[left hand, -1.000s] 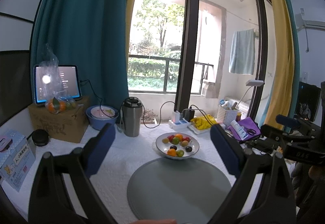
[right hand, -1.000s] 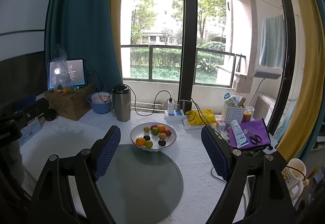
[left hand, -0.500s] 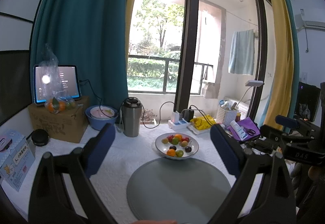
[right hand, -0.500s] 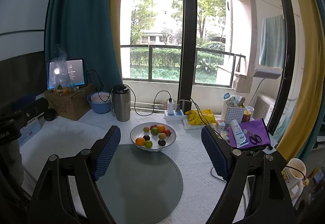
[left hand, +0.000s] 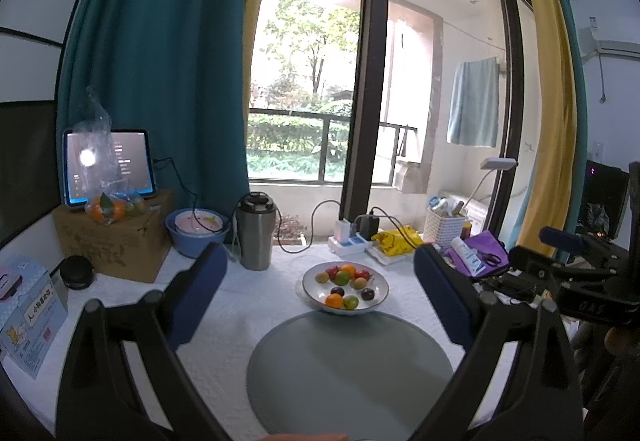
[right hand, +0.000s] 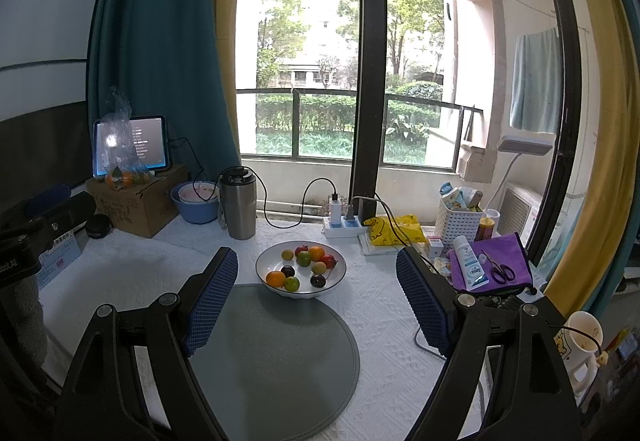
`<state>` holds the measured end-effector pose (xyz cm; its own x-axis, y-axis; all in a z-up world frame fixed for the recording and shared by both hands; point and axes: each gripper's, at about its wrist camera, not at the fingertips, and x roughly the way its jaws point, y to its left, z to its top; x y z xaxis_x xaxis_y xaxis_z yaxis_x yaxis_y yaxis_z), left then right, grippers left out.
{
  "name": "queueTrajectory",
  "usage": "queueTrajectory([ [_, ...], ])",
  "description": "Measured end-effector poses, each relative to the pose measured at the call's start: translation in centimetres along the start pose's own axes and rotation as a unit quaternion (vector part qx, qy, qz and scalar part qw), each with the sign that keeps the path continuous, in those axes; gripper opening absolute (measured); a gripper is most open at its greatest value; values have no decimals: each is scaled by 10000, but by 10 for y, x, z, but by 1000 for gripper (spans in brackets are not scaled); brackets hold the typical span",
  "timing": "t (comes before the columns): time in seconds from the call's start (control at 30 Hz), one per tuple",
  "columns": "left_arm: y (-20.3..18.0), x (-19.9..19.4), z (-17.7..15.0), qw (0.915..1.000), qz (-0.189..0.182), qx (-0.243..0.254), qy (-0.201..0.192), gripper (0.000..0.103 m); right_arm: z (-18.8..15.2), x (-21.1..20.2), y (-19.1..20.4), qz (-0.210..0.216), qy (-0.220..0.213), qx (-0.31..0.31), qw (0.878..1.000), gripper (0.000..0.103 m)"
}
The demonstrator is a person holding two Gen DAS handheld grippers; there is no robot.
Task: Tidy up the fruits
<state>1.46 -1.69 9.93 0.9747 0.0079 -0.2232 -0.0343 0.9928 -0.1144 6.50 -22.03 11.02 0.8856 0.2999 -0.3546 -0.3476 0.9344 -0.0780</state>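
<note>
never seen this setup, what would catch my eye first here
The white bowl of mixed small fruits, mid-table just beyond the round grey mat. Then the tall window behind it, and the steel tumbler left of the bowl.

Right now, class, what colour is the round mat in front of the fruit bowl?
Grey-green round mat; clearest from the right wrist.

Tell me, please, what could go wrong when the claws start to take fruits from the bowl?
1. The fruits are small, round and packed together in the bowl; a wide claw may push neighbours out, and they could roll away.
2. The bowl overlaps the mat edge, so a push could tip or slide it.
3. Cables and a flask stand just behind it.
</note>
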Motion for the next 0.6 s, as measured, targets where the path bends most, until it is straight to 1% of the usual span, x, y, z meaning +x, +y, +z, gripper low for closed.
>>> queueTrajectory([
  [0.6,-4,0,2,10000,-34,25,-14,96,0,0,-2,-7,12,6,10000,84],
])
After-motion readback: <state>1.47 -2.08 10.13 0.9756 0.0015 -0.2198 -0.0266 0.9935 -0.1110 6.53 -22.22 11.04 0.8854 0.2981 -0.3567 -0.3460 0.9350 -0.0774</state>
